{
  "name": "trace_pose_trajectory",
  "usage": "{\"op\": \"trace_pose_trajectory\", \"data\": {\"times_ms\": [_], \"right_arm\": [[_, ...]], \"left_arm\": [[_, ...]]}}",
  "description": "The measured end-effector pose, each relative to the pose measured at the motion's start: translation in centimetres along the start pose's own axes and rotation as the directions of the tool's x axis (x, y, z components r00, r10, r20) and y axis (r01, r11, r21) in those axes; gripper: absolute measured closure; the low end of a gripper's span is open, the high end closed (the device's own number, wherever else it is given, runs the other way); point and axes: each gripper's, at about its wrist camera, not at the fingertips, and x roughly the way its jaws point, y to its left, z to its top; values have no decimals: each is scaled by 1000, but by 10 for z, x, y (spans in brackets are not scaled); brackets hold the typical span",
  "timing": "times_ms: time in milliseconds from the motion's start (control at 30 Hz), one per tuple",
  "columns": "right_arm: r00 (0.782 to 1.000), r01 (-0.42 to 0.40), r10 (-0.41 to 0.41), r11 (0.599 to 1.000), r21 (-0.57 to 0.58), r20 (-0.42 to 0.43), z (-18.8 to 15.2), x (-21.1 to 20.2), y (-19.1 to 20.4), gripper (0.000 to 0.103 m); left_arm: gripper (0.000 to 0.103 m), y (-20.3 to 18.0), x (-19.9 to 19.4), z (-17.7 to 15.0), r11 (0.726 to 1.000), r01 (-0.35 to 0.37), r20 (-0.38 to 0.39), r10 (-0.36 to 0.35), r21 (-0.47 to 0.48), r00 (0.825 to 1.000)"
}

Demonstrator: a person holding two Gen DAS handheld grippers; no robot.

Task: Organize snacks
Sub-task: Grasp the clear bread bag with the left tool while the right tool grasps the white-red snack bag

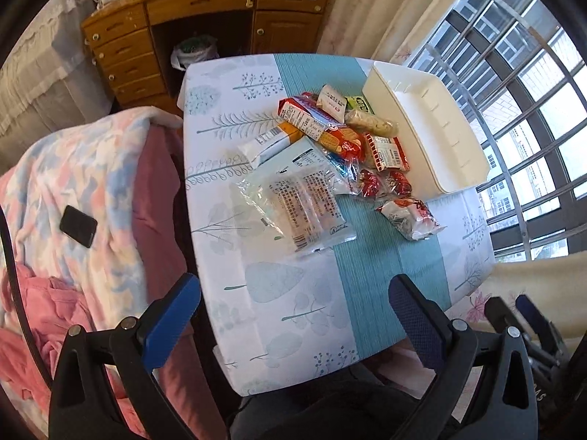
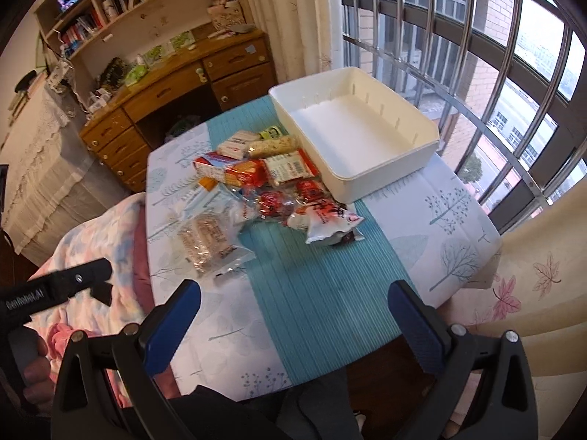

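Note:
A heap of packaged snacks (image 1: 323, 139) (image 2: 256, 179) lies mid-table on a teal and white tablecloth (image 1: 367, 275) (image 2: 323, 293). Nearest me is a clear bag of wafers (image 1: 301, 205) (image 2: 209, 245), and to its right a white and red pouch (image 1: 407, 212) (image 2: 326, 220). An empty white plastic bin (image 1: 429, 124) (image 2: 356, 128) stands just right of the heap, toward the window. My left gripper (image 1: 293, 311) hovers open over the table's near edge, holding nothing. My right gripper (image 2: 293, 311) is likewise open and empty above the near edge, well short of the snacks.
A bed with a pastel blanket (image 1: 73, 190) and a black phone (image 1: 78, 226) borders the table's left side. A wooden desk (image 1: 205, 22) (image 2: 176, 102) stands beyond the table. A barred window (image 1: 513, 110) (image 2: 477, 55) and curtain (image 2: 532, 275) close off the right.

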Motion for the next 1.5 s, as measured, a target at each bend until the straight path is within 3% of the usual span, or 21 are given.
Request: {"op": "trace_pose_trajectory", "data": {"times_ms": [267,533,867,1167,1300,1367,1500], "right_arm": [[1000,5,-5,1000,4,-16,20,27,-12,1],[993,-16,9,999,-50,-120,56,72,-14,1],[954,-44,-9,985,-168,-299,74,142,-17,4],[937,-37,-54,967,-252,-345,76,197,-21,8],[932,-64,-39,961,-268,-360,75,216,-18,14],[933,-63,-44,957,-283,-356,76,223,-16,15],[930,-63,-51,954,-294,-364,76,237,-13,28]], "left_arm": [[1,-9,38,24,999,-31,-72,28,-44,997],[1,-8,86,52,988,-72,-169,48,-137,984],[4,-9,160,70,966,-125,-306,51,-227,951],[11,3,206,75,939,-143,-334,32,-314,942],[12,7,218,74,932,-127,-355,-2,-340,935],[17,6,223,74,934,-115,-360,-14,-337,933],[26,5,232,76,934,-104,-366,-30,-341,930]]}}
